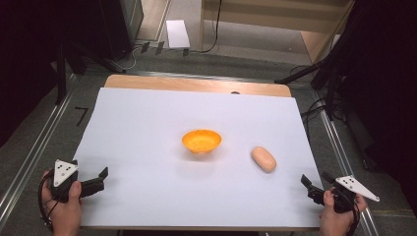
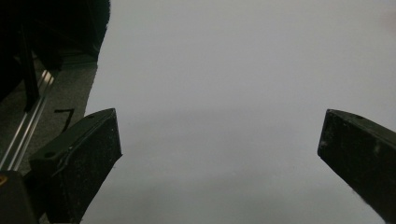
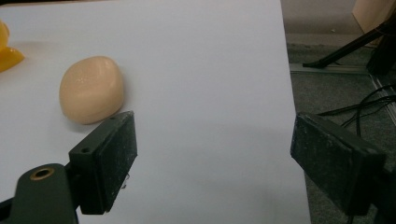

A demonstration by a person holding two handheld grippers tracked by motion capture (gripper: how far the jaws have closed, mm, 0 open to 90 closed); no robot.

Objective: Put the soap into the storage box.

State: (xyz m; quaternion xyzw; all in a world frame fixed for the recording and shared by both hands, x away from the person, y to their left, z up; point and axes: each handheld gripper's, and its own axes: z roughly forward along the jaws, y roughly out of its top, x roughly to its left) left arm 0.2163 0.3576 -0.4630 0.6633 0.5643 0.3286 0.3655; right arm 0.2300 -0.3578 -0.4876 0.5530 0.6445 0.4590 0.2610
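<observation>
Left gripper: we found the black two-jaw left gripper (image 1: 98,178) at the near left edge of the table, held in the person's left hand (image 1: 63,209). In its own view the jaws stood wide apart with bare white sheet between them; it had hold of nothing.
Right gripper: we found the black two-jaw right gripper (image 3: 215,158) at the near right corner, held in the person's right hand (image 1: 334,219). Its jaws were likewise spread wide and gripped nothing; one sat over the sheet, the other past its right edge.
Table cover: a large white paper sheet (image 1: 147,147) lay over the wooden table top (image 1: 196,84), whose far strip was left bare.
Oval object: a smooth, pale peach oval lump (image 1: 263,159) lay on the sheet right of centre, apart from the right gripper and touching nothing else.
Bowl: a small orange plastic bowl (image 1: 201,140) with dotted holes stood upright near the sheet's centre, just left of the lump and apart from it.
Background: grey floor, metal rails and dark stands lay beyond the table.
</observation>
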